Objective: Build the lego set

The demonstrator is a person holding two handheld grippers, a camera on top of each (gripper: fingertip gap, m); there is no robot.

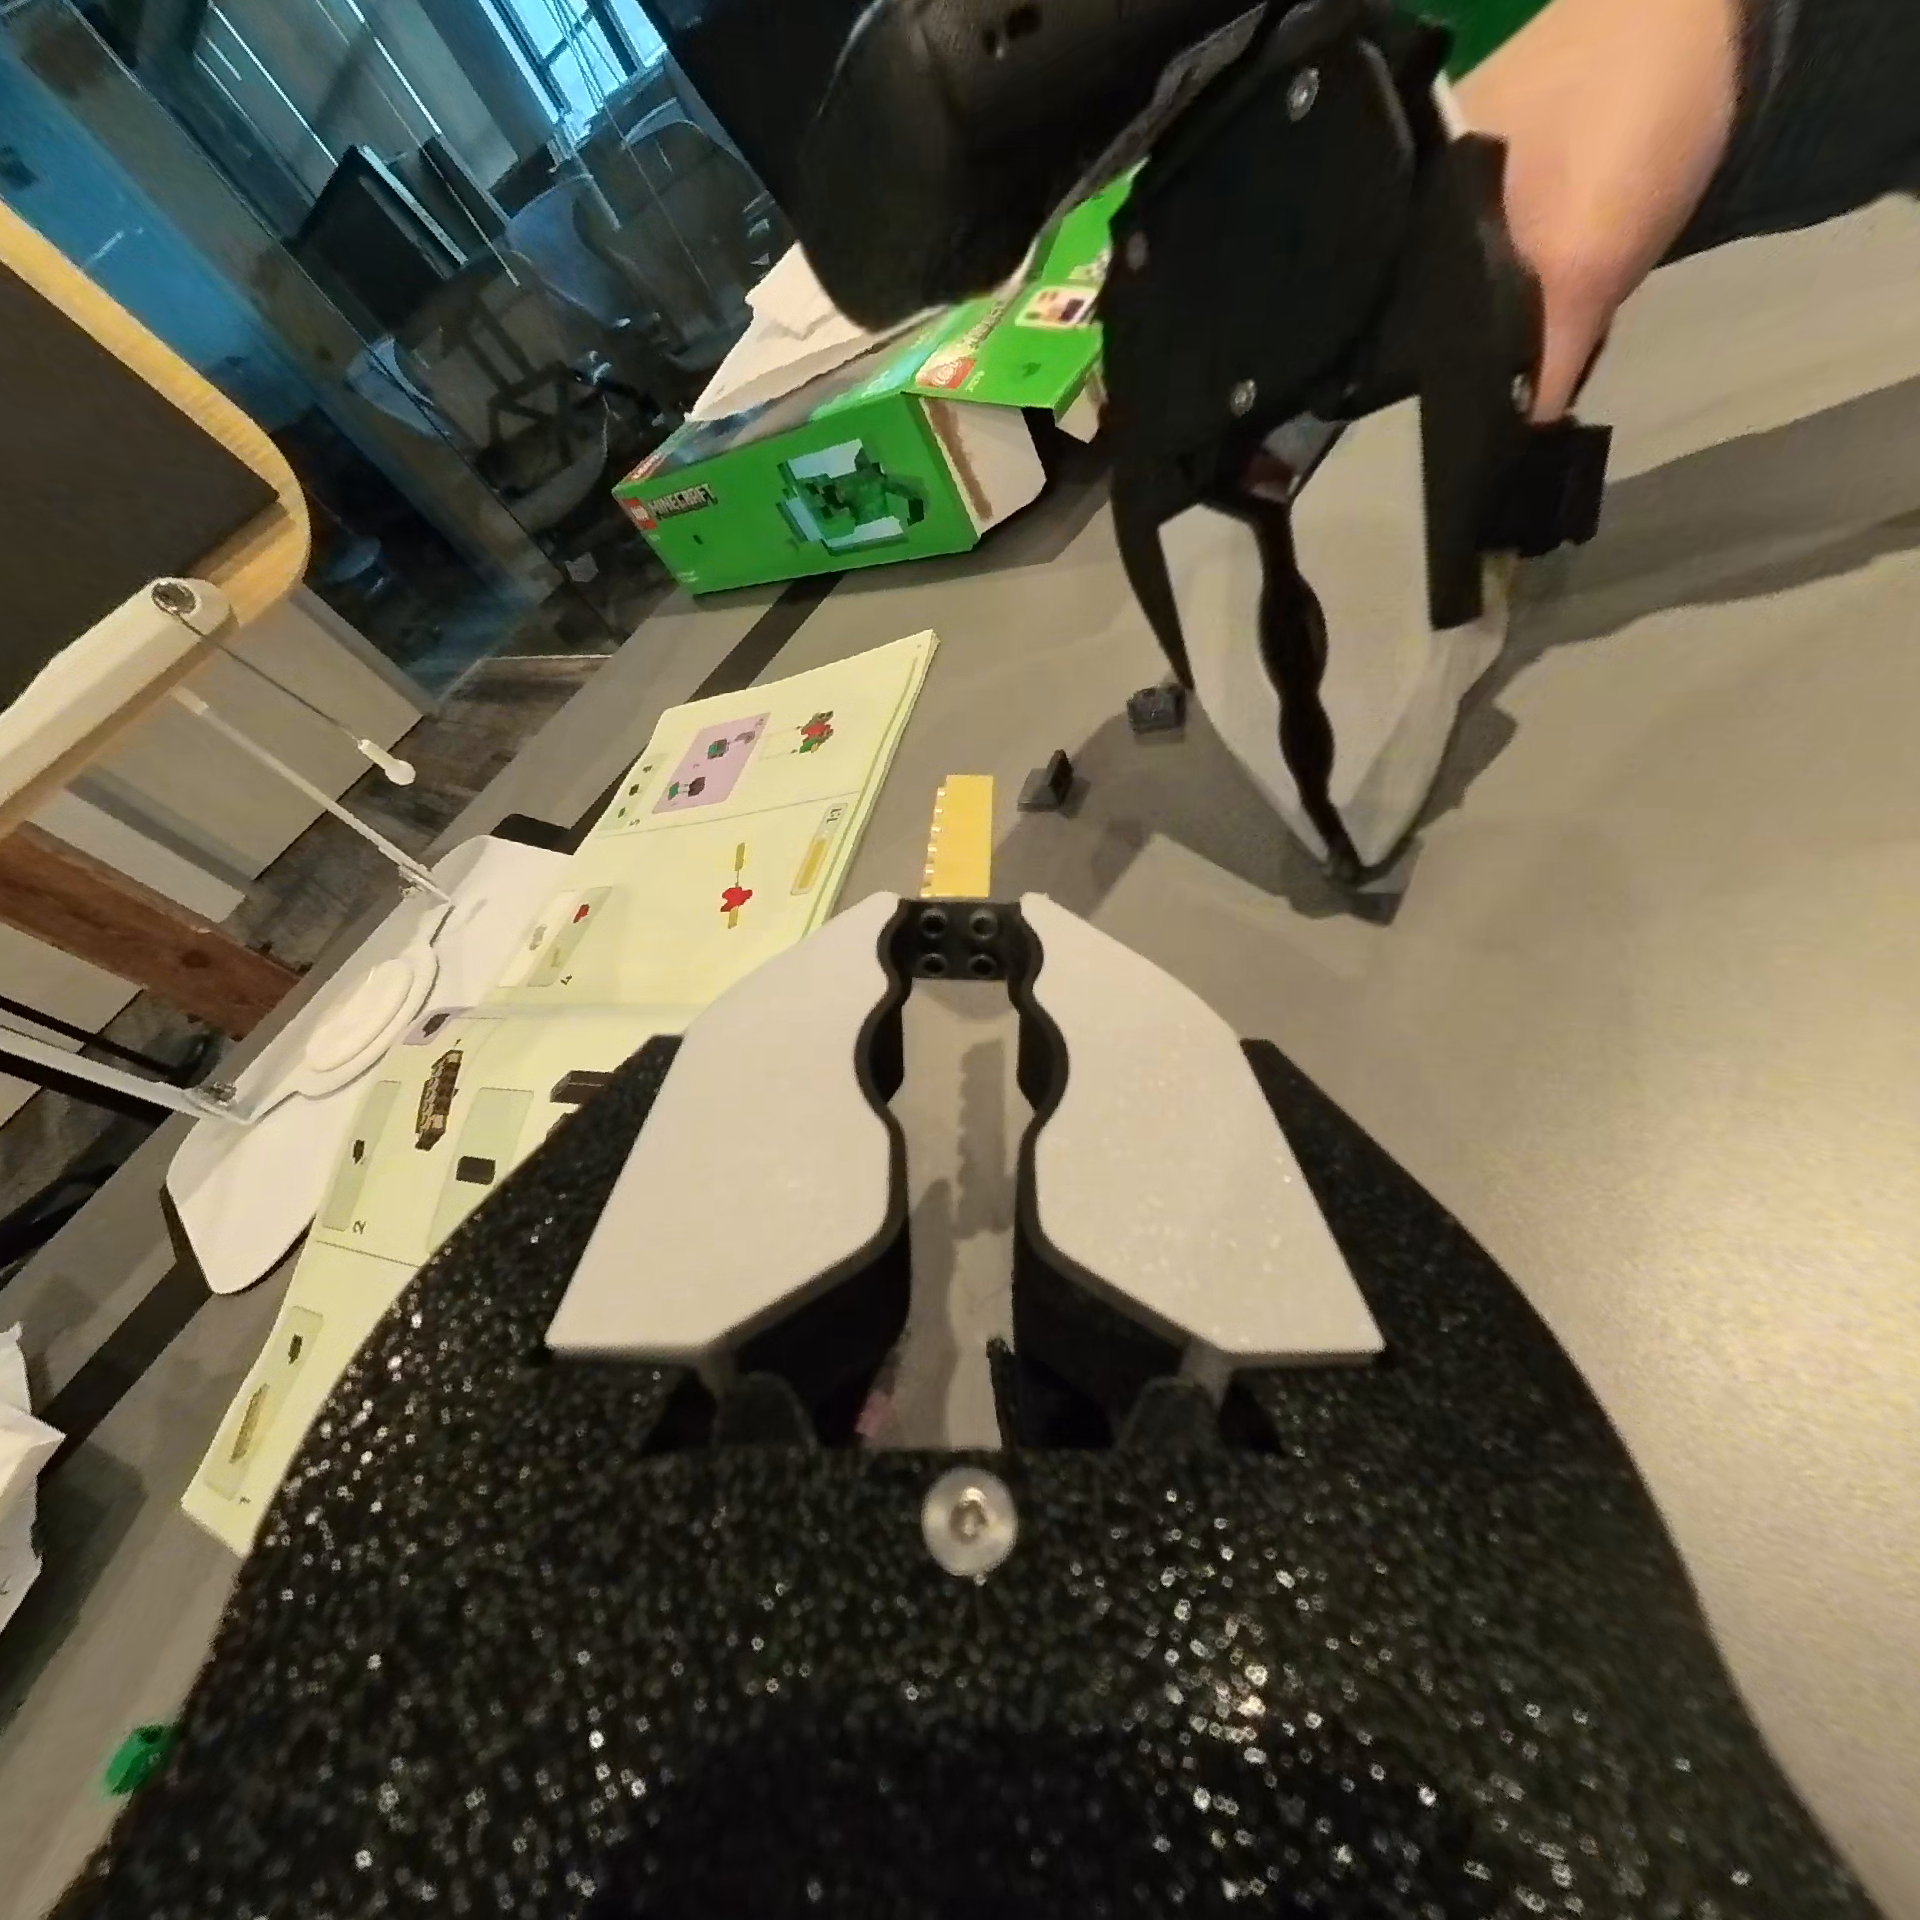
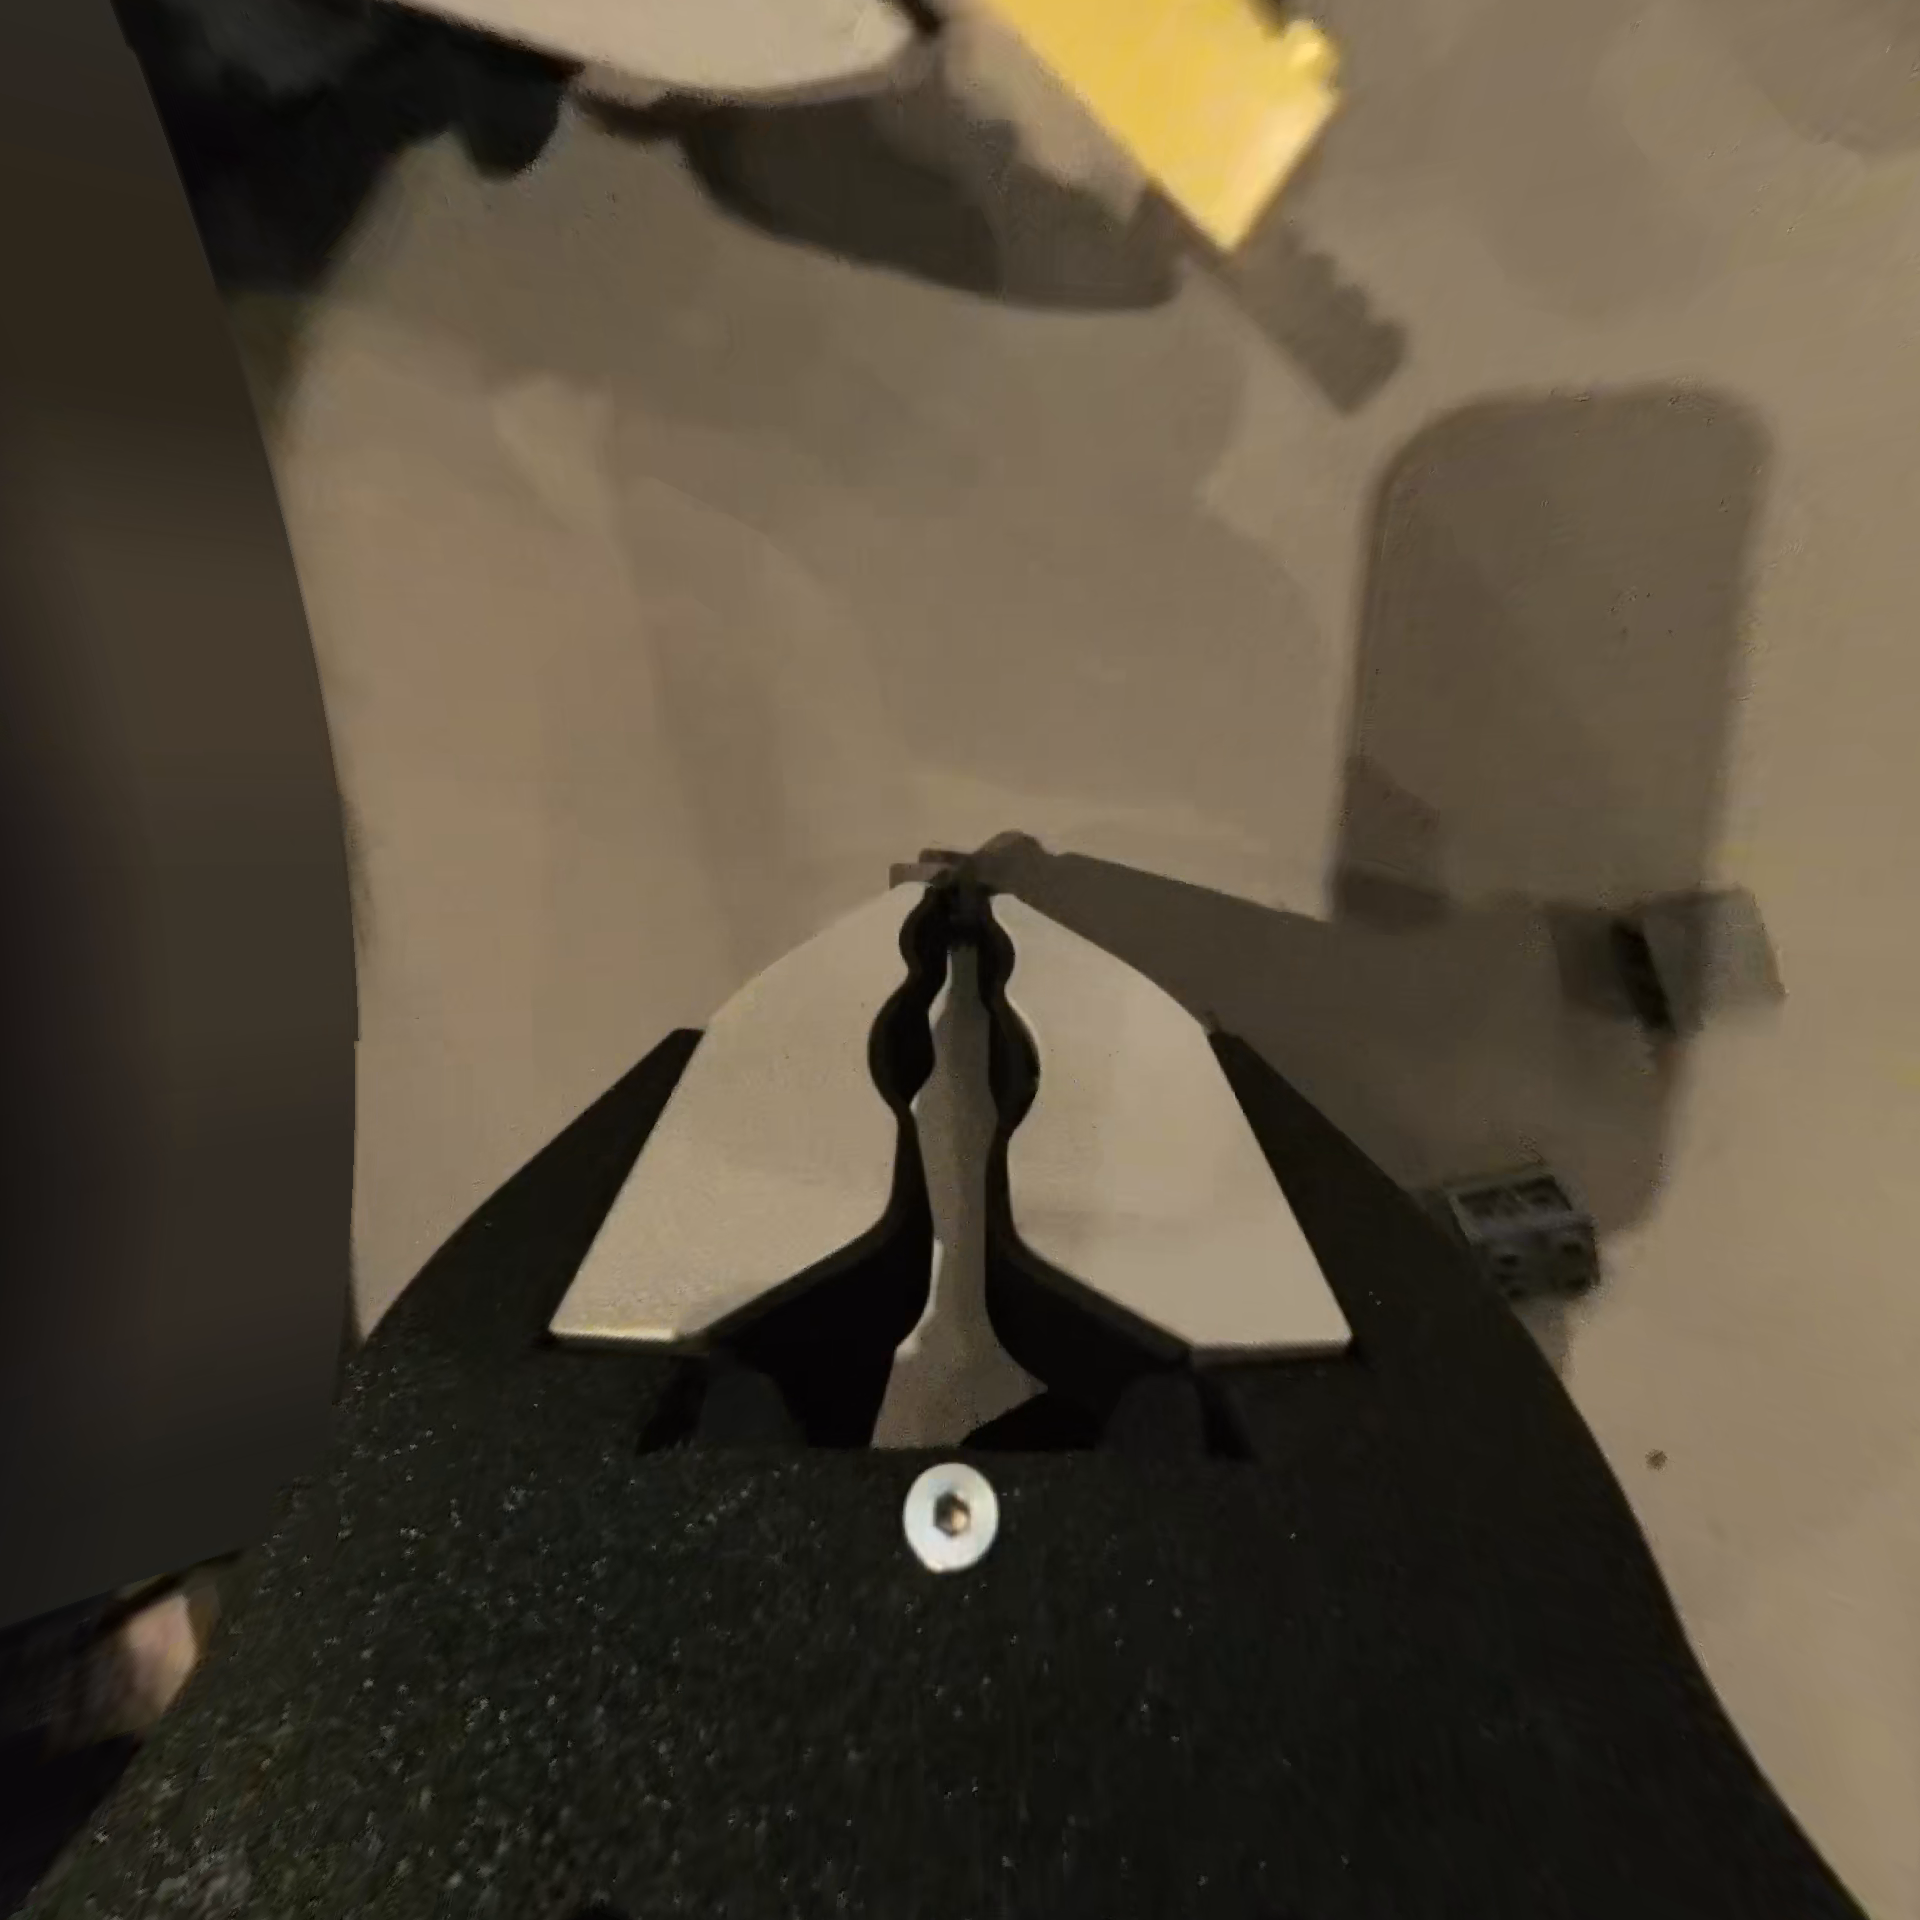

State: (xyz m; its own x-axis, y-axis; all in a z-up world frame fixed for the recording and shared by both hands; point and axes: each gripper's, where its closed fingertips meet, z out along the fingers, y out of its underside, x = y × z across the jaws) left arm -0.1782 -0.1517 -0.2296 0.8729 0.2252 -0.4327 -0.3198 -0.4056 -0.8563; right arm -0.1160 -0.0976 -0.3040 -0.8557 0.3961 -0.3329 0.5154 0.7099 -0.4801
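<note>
The left gripper (image 1: 958, 948) holds a black brick with a yellow plate (image 1: 964, 831), the right gripper (image 2: 961, 883) pinches a small dark piece (image 1: 1369, 873) on the desk (image 1: 1558, 1039), and the green box (image 1: 831, 488) lies open.

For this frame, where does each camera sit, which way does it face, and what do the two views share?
Left wrist view: sits on the left tongs, facing across the table towards the booklet and green box; a hand shows.
Right wrist view: sits on the right tongs, facing steeply down at the table; no body shows.
Shared: the yellow piece in the left tongs.
</note>
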